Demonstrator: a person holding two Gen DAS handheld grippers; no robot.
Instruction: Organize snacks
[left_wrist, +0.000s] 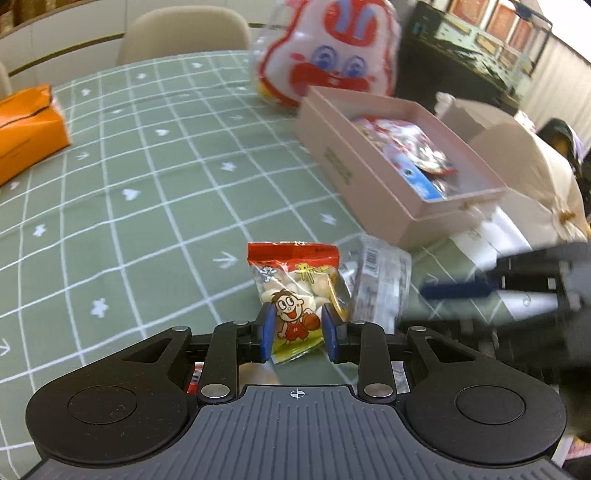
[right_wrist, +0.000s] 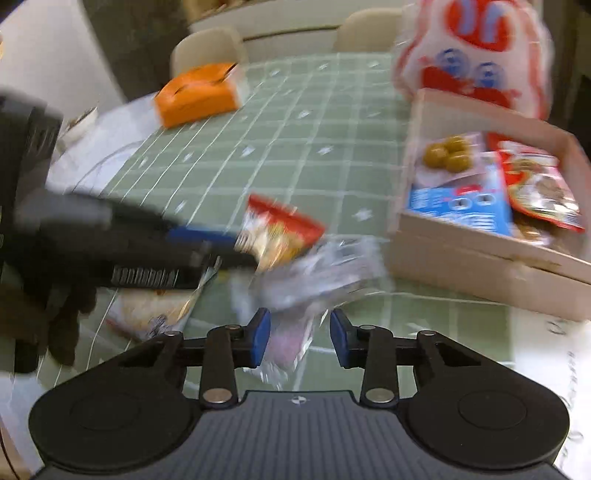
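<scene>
My left gripper (left_wrist: 298, 332) is shut on a small red-topped snack packet (left_wrist: 293, 291) printed with a cartoon boy, held just over the green checked tablecloth (left_wrist: 147, 184). The right wrist view shows the same packet (right_wrist: 280, 236) in that gripper's blue fingers (right_wrist: 199, 234). A crinkly clear packet (left_wrist: 380, 280) lies right beside it. My right gripper (right_wrist: 300, 338) stands over this clear packet (right_wrist: 321, 269), whose blurred near end lies between the pads, with a gap at the right pad. An open pink box (left_wrist: 369, 177) at the right holds several snack packets.
A big red-and-white bag with a cartoon face (left_wrist: 328, 55) stands behind the pink box (right_wrist: 461, 258). An orange box (left_wrist: 26, 129) lies at the far left. Another flat packet (right_wrist: 155, 306) lies under the left gripper. Chairs (left_wrist: 184, 33) stand beyond the table.
</scene>
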